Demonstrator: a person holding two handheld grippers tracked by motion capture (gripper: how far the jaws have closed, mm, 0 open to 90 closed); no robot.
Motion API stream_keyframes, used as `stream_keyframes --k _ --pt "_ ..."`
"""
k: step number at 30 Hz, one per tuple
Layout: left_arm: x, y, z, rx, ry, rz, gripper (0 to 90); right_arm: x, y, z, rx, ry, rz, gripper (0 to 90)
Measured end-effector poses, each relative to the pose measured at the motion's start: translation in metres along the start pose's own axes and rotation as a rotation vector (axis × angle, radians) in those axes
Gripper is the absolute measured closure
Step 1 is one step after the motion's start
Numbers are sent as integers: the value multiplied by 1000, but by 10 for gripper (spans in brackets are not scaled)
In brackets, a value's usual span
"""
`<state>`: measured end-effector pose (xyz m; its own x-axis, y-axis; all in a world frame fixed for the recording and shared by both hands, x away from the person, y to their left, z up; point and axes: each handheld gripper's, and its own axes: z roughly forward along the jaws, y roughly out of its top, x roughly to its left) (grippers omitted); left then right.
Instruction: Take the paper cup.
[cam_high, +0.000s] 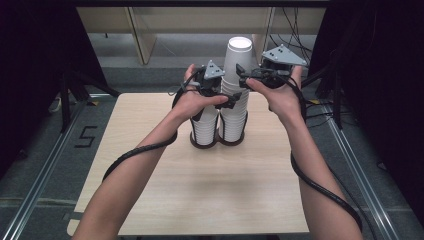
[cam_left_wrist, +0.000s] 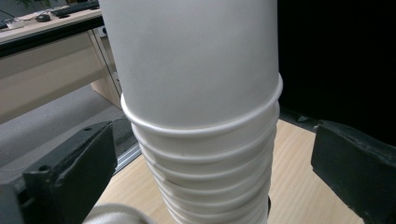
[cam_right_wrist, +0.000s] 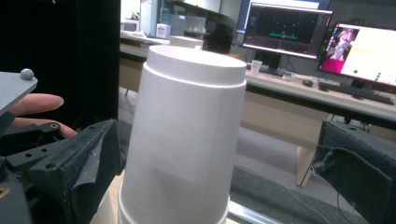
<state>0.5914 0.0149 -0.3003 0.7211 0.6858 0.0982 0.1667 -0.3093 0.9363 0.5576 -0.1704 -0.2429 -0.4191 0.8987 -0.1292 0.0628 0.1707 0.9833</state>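
The wooden table (cam_high: 200, 190) carries a dark figure-eight holder (cam_high: 216, 142) near its far edge, there, I'd judge, to keep two columns of upside-down white paper cups from toppling. The taller stack (cam_high: 235, 95) stands in the right ring, the shorter stack (cam_high: 205, 125) just beside it in the left. Both forearms reach in from the near side, wrists raised, hands meeting around the tall stack. The left gripper (cam_high: 231, 100) straddles its nested rims, jaws apart, likely to steady them. The right gripper (cam_high: 244, 75), higher, brackets the top cup (cam_right_wrist: 187, 135), jaws also apart, seemingly ready to lift it off.
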Motion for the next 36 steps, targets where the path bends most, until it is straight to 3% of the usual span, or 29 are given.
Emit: stream_keyframes --k 4,11,15,16,18,26,27,32,36 --pt "0 1 4 11 1 -4 5 0 0 7 18 6 -4 17" --pt "2 5 9 18 2 -50 39 0 2 20 44 34 41 24" --pt "2 4 10 27 -2 -55 42 1 3 25 59 49 49 36" --pt "2 2 11 35 -3 -53 42 2 3 28 90 49 57 39" --pt "3 2 11 38 1 -47 44 3 2 30 99 46 54 41" --pt "4 6 13 38 2 -73 108 4 4 41 93 53 87 88" --pt "5 6 14 34 -3 -90 110 4 4 41 98 55 81 95" --pt "5 5 15 32 -5 -94 106 6 4 45 102 58 61 118" --pt "6 5 14 31 -11 -116 107 7 4 48 108 68 72 134"
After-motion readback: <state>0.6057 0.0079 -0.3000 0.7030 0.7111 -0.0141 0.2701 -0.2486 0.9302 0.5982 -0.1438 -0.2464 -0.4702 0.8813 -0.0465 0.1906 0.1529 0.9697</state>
